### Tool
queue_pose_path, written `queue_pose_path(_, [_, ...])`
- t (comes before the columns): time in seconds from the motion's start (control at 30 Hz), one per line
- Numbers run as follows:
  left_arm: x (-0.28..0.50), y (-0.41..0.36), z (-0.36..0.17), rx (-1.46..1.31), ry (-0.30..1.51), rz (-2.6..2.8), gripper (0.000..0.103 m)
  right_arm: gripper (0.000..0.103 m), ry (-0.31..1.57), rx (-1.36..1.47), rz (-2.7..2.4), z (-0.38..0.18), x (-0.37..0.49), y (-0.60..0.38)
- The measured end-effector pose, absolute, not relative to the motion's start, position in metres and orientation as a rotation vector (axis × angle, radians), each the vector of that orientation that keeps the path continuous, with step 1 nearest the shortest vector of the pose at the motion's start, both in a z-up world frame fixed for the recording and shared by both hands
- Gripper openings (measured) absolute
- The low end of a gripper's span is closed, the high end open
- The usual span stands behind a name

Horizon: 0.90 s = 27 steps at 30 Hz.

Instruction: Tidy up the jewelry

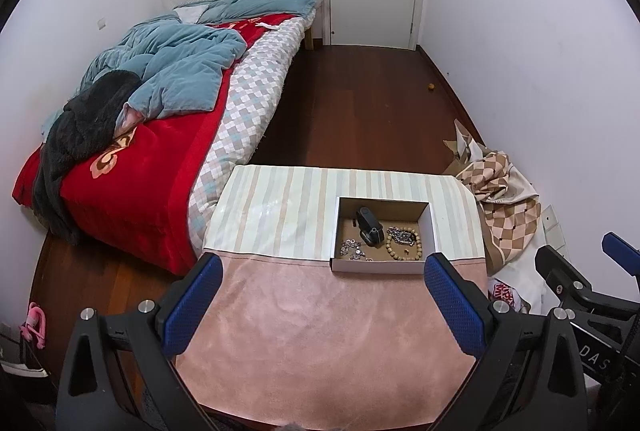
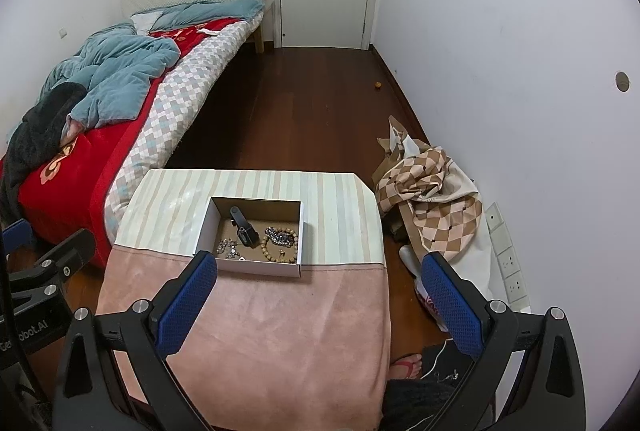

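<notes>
An open white cardboard box (image 1: 431, 227) (image 2: 202, 231) sits on the table where the striped cloth meets the pink cloth. Inside lie a black watch (image 1: 368, 227) (image 2: 243, 229), a wooden bead bracelet (image 1: 402, 251) (image 2: 280, 253), a silver chain (image 1: 400, 234) (image 2: 280, 235) and small silver pieces (image 1: 352, 249) (image 2: 229, 249). My left gripper (image 1: 323, 273) is open and empty, held above the pink cloth in front of the box. My right gripper (image 2: 319, 271) is open and empty, over the table's right edge. Each gripper shows at the edge of the other's view.
The table (image 1: 320, 331) (image 2: 260, 331) carries a pink cloth in front and a striped cloth (image 1: 280, 203) behind. A bed (image 1: 160, 111) with red and blue bedding stands left. Crumpled checked fabric (image 2: 428, 191) lies on the floor right, by the wall. A sandalled foot (image 2: 406, 365) is beside the table.
</notes>
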<state>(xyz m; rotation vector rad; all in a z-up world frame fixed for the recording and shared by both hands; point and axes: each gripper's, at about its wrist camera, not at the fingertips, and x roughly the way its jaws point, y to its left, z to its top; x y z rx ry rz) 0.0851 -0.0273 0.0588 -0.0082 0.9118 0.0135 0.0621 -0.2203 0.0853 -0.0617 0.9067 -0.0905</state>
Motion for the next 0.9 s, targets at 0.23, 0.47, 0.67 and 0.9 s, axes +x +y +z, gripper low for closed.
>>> queue_pose_path(0.23, [0.085,-0.0279,0.0588,-0.007,0.912,0.016,0.103,0.103,0.909,-0.063,-0.092,0.0821,0.0605,-0.2213])
queue_pose_path(0.47, [0.0841,-0.0273,0.0587,-0.002,0.909,0.015,0.103,0.103,0.907,-0.064,-0.09,0.0815,0.06,-0.2214])
queue_pose_path(0.67, [0.0821,-0.0236,0.0581,-0.002,0.91,0.015,0.103,0.103,0.908,-0.063,-0.09,0.0812,0.0595,-0.2214])
queue_pose_path(0.9, [0.08,-0.0222,0.0575,-0.003,0.911,0.013,0.103,0.103,0.909,-0.064,-0.09,0.0808,0.0582,-0.2208])
